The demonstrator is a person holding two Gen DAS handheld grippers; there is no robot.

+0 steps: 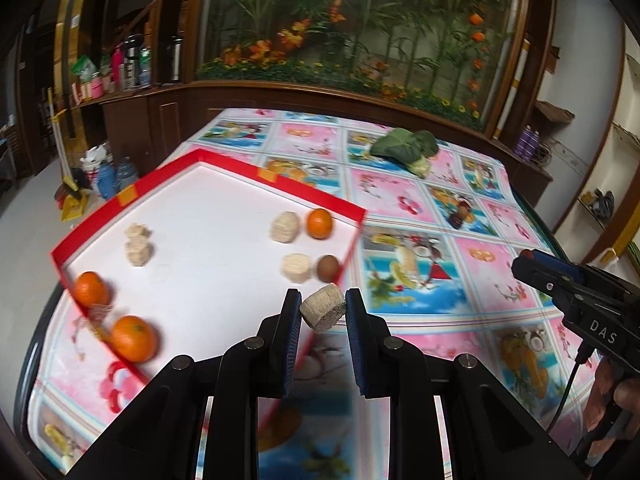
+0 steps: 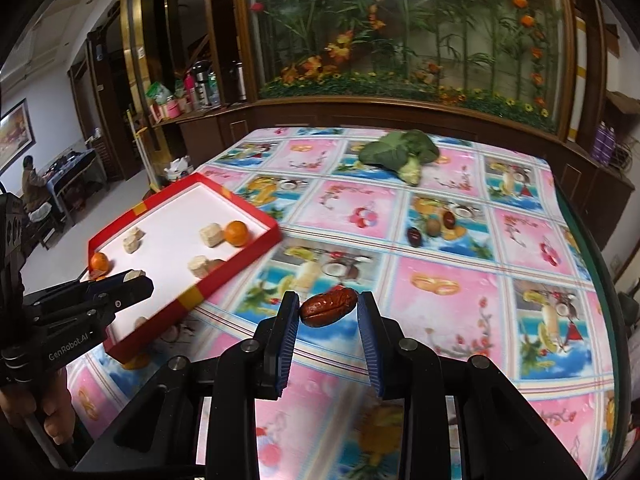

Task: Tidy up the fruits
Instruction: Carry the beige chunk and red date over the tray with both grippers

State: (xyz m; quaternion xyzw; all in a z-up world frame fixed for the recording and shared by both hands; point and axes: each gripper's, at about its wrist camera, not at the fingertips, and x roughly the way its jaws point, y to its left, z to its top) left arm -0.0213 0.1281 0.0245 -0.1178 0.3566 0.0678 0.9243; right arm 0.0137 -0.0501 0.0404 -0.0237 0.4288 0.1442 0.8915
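My left gripper (image 1: 323, 312) is shut on a pale corn piece (image 1: 323, 313) and holds it just above the near right corner of the red-rimmed white tray (image 1: 224, 172). The tray holds several corn pieces (image 1: 285, 227), oranges (image 1: 319, 223) and a brown egg-shaped fruit (image 1: 328, 268). My right gripper (image 2: 329, 308) is shut on a red date (image 2: 329, 307) above the tablecloth, right of the tray (image 2: 256, 220). The left gripper (image 2: 132, 280) shows in the right wrist view over the tray. The right gripper (image 1: 528, 260) shows at the right edge of the left wrist view.
A green leafy vegetable (image 2: 400, 150) lies at the far side of the fruit-print tablecloth (image 2: 460, 280). Two more dates (image 2: 414, 236) and a small kiwi (image 2: 432, 227) lie mid-table. A wooden cabinet with a flower display stands behind the table.
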